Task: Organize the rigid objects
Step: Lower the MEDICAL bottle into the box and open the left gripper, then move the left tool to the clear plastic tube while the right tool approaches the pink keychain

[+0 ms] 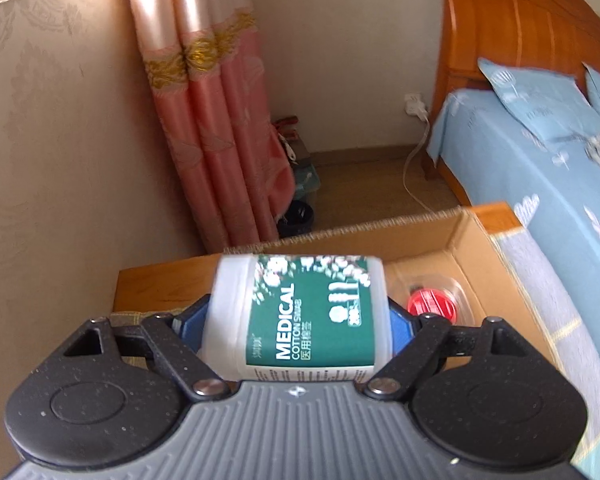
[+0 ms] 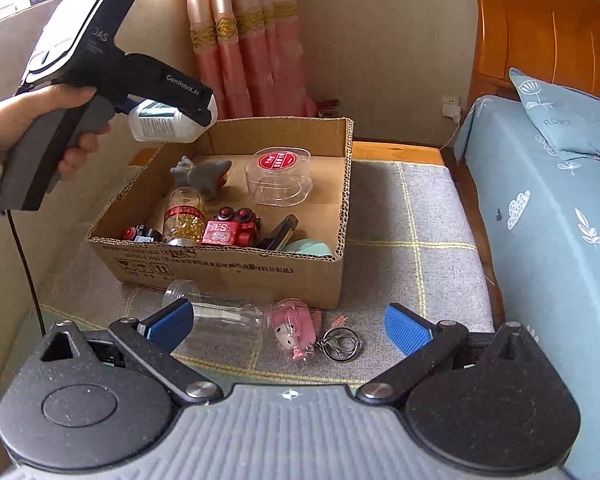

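**Cotton swab tub held over the box's far-left corner**

While the left claw (image 1: 298, 320) clamps the white cotton swab tub (image 1: 300, 316) by its two ends, the tub lies sideways across the blue pads, its green label facing the camera. From the right wrist view the same tub (image 2: 164, 122) hangs above the far-left corner of the cardboard box (image 2: 228, 268), clear of the rim, with the person's left hand (image 2: 40, 128) wrapped around the grey handle.

The right claw (image 2: 290, 328) stands wide apart with nothing between its pads. Between and just beyond them, on the grey checked mat (image 2: 412, 216), lie a clear plastic bottle (image 2: 216, 312) on its side, a pink cartoon-figure packet (image 2: 294, 328) and a metal key ring (image 2: 340, 344), all near the box's front wall.

Inside the box sit a clear round tub with a red lid (image 2: 280, 176) at the far right, a grey toy figure (image 2: 204, 176), a jar of yellow capsules (image 2: 184, 216), a red toy vehicle (image 2: 232, 228) and a mint-green item (image 2: 310, 248) half hidden by the front wall. A dark object beside it is hard to identify.

In the left wrist view the tub blocks most of the box's inside; only the red lid (image 1: 430, 304) shows. A bed with blue bedding (image 2: 540, 208) runs along the right, cut off by the frame edge.
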The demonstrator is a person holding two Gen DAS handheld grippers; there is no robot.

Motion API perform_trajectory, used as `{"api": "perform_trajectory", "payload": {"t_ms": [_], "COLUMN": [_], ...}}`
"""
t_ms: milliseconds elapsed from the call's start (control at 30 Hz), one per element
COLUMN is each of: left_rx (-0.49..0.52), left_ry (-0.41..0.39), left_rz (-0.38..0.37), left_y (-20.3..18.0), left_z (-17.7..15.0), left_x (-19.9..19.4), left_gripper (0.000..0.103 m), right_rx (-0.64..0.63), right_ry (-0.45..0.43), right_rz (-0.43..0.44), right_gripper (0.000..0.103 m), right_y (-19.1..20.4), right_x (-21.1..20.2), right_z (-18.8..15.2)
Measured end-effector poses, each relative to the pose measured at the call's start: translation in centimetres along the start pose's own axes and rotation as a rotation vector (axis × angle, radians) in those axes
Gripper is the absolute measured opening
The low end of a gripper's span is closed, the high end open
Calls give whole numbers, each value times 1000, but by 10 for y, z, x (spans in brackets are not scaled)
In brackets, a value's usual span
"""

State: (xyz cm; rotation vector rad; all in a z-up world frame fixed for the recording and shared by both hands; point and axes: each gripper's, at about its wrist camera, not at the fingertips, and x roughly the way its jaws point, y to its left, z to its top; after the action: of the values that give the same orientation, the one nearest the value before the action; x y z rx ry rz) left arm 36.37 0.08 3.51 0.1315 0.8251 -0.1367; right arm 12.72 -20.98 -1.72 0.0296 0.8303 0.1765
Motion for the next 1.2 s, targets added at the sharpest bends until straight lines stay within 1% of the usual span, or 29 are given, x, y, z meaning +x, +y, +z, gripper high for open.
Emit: {"api": "perform_trajectory", "payload": {"t_ms": [100, 167, 233, 333, 400, 500, 567, 667, 767, 900, 1033, 1167, 1200], "left_rx": [-41, -37, -20, -7, -6, 3, 13, 31, 38, 41, 49, 85, 99], "left_ry": [-3, -8, -16, -26, -31, -55, -76, -97, -106, -102, -89, -96, -98], "left_rz": [-6, -17, -15, -22, -44, -47, -46, -48, -73, -99, -89, -102, -95], "left_y": [4, 4, 3, 2, 3, 2, 1, -3, -8, -18, -37, -61, -67], "left_z": [-1, -4, -9, -19, -23, -35, -44, -60, -80, -107, -130, -151, -156], "left_x": [1, -4, -11, -22, -32, -50, -64, -85, -103, -115, -116, -110, -108], "left_gripper": [90, 90, 93, 93, 93, 96, 100, 101, 102, 102, 102, 102, 102], "right_rx": [-1, 2, 12, 20, 21, 25, 28, 21, 23, 19, 28, 12, 5], "right_ry": [-7, -12, -10, -9, -11, -12, -14, -23, -25, 0, 29, 48, 51], "right_rz": [-11, -11, -7, -3, -4, -12, -25, -41, -26, -28, -17, -23, -25], "right_gripper": [103, 103, 103, 103, 103, 103, 103, 103, 103, 103, 103, 103, 103], "right_y": [-1, -3, -5, -8, -9, -14, -20, -29, -39, -45, -46, -45, -45], "right_x": [-3, -5, -4, -3, -4, -5, -5, -2, 6, 30, 53, 64, 65], "right_z": [-1, -2, -2, -4, -5, -9, -13, -23, -36, -50, -58, -68, -70]}}
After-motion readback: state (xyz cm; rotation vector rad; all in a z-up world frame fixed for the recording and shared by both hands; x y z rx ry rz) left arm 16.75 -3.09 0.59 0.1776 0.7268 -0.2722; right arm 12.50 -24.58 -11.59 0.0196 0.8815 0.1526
